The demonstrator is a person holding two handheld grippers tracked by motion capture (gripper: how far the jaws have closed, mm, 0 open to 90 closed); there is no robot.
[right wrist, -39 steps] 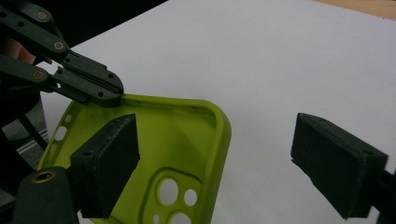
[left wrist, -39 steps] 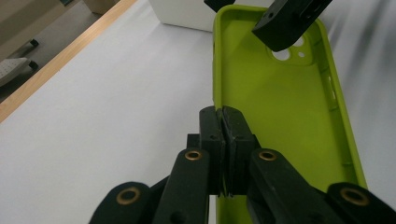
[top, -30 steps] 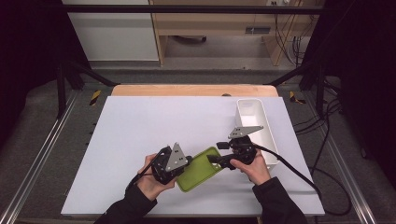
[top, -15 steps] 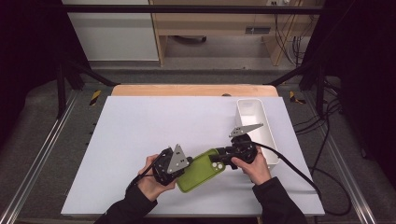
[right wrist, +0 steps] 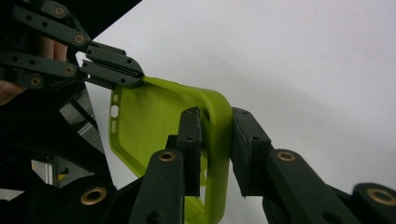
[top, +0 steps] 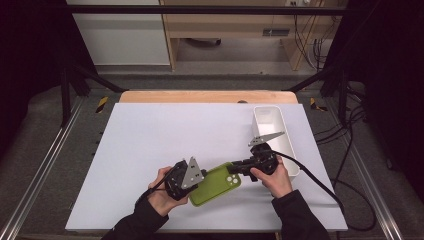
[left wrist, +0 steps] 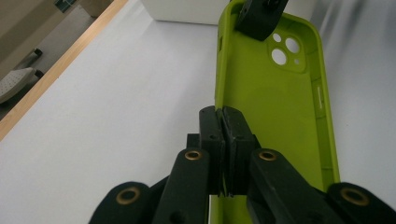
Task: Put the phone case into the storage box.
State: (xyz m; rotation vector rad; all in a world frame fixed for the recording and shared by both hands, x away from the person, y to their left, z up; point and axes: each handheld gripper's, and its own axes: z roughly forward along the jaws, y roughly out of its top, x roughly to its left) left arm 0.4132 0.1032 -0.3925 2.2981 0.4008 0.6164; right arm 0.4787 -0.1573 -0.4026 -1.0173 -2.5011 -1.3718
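Observation:
A lime-green phone case [top: 215, 184] is held just above the white table [top: 175, 135], near its front edge, inner side up. My left gripper [top: 196, 187] is shut on one long side wall of the case [left wrist: 275, 107], its pads [left wrist: 210, 126] clamped tight on the thin rim. From the right, my right gripper [top: 234, 170] has just been closing on the camera-hole end. In the right gripper view its pads [right wrist: 245, 140] sit on both sides of the curved corner wall of the case [right wrist: 149, 121]. The left gripper [right wrist: 119, 70] shows beyond it.
A long white tray [top: 272, 125] stands at the right side of the table, just behind my right hand. A black cable [top: 320, 182] trails off to the right. A wooden strip [top: 200, 96] borders the table's far edge.
The right gripper's jaws have closed from wide apart onto the case's camera end. The left gripper and the case have stayed put.

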